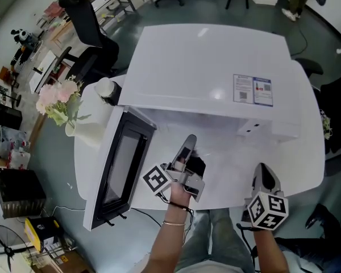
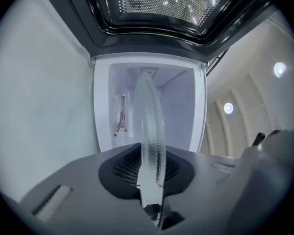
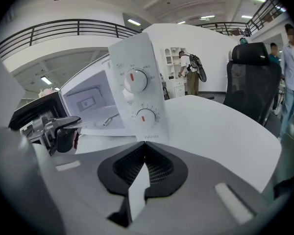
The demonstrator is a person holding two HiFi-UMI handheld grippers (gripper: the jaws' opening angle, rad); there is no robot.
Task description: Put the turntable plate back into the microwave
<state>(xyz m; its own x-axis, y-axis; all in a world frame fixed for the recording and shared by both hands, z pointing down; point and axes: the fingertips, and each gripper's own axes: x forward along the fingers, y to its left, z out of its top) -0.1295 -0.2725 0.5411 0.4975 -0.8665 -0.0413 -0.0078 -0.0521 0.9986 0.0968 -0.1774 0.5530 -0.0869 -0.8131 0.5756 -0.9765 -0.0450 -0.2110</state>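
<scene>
Holding the glass turntable plate [image 2: 149,126] by its edge, the left tongs [image 2: 150,187] were clamped tight on it, just in front of the open microwave [image 1: 210,73]. Its door [image 1: 120,166] stood wide open. The right tongs [image 3: 141,177] were squeezed together with nothing in them, above the tabletop [image 1: 227,172] near the knobs. The best way, I think, would be to slide the plate in slowly, keep it off the walls, set it in the middle, and only then let go.
</scene>
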